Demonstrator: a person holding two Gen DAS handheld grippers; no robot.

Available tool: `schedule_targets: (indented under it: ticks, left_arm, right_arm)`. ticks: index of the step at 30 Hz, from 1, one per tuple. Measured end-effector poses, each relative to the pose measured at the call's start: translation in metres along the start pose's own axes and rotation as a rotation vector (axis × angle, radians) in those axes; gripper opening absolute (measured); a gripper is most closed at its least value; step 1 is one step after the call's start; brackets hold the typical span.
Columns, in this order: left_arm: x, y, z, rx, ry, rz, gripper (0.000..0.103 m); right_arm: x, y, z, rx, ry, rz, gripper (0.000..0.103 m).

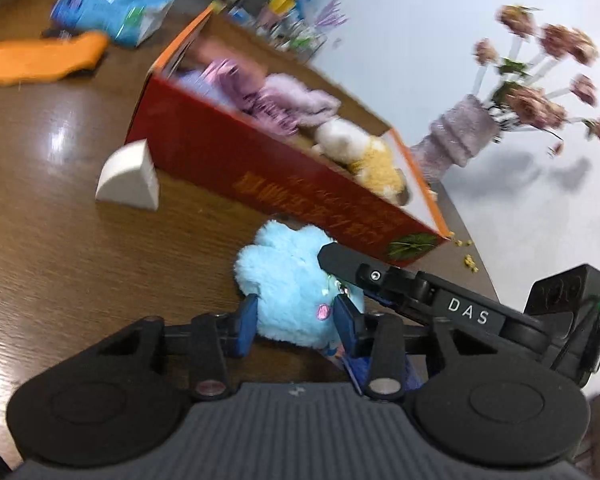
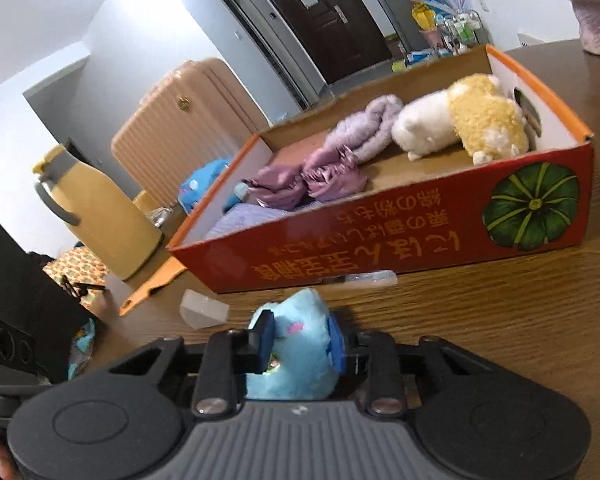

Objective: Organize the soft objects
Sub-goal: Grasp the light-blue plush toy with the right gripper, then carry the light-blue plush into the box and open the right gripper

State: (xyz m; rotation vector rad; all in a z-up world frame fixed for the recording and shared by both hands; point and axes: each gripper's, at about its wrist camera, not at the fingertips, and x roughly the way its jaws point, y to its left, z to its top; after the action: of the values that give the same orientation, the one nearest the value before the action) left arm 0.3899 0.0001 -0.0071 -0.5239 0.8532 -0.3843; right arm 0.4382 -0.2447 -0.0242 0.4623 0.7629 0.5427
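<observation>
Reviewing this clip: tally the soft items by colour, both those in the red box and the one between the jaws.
Purple or lilac cloth items in the red box: 3 (satin piece, fluffy roll, folded cloth)
White and yellow plush: 1
Light blue plush, outside the box: 1
Total: 5

Black tongs with blue pads, one set in each hand

The left tongs (image 1: 296, 320) and right tongs (image 2: 302, 342) each have a ribbed grey body behind them, two round black discs, black link arms with silver screws and blue pads; the right tongs' arm reads "DAS", with a green light behind.
</observation>
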Motion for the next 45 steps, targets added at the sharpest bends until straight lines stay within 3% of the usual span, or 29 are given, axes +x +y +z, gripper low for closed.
schedule_targets:
  ticks: [5,11,15,19,22,26,30,32,34,36,41,45]
  left_arm:
    - [-0.048,-0.027,-0.031,0.098,-0.047,-0.058,0.040]
    - [-0.065,-0.046,-0.061,0.129,-0.034,-0.091,0.039]
    - [-0.068,-0.061,-0.049,0.176,-0.061,-0.099,0.039]
    - [-0.055,-0.074,0.000,0.216,-0.091,-0.150,0.039]
    - [-0.028,-0.070,0.045,0.180,-0.063,-0.158,0.039]
    - [0.019,-0.063,0.097,0.161,-0.037,-0.084,0.039]
    - [0.065,-0.050,0.127,0.153,0.010,-0.029,0.039]
    - [0.086,-0.039,0.134,0.148,0.038,0.011,0.037]
    - [0.099,-0.030,0.134,0.159,0.063,0.032,0.031]
    - [0.102,-0.022,0.129,0.176,0.068,0.066,0.031]
    - [0.094,-0.006,0.122,0.205,0.045,0.117,0.038]
    - [0.074,-0.010,0.122,0.241,-0.011,0.159,0.048]
  right_arm:
    - [-0.056,0.013,-0.027,0.030,-0.086,0.058,0.028]
    - [-0.106,0.026,-0.071,0.034,-0.157,0.015,0.028]
    - [-0.121,0.031,-0.066,0.018,-0.205,-0.007,0.028]
    - [-0.124,0.038,-0.028,-0.044,-0.277,-0.032,0.028]
    - [-0.103,0.036,0.018,-0.087,-0.279,-0.061,0.028]
    - [-0.054,0.017,0.073,-0.060,-0.208,-0.079,0.028]
    - [-0.002,-0.001,0.110,-0.052,-0.151,-0.143,0.028]
    - [0.023,-0.009,0.118,-0.048,-0.111,-0.176,0.027]
    - [0.047,-0.014,0.118,-0.064,-0.041,-0.204,0.012]
    - [0.066,-0.016,0.113,-0.076,0.016,-0.211,0.011]
    - [0.081,-0.011,0.107,-0.104,0.029,-0.197,0.013]
    - [0.078,-0.003,0.107,-0.135,0.059,-0.172,0.023]
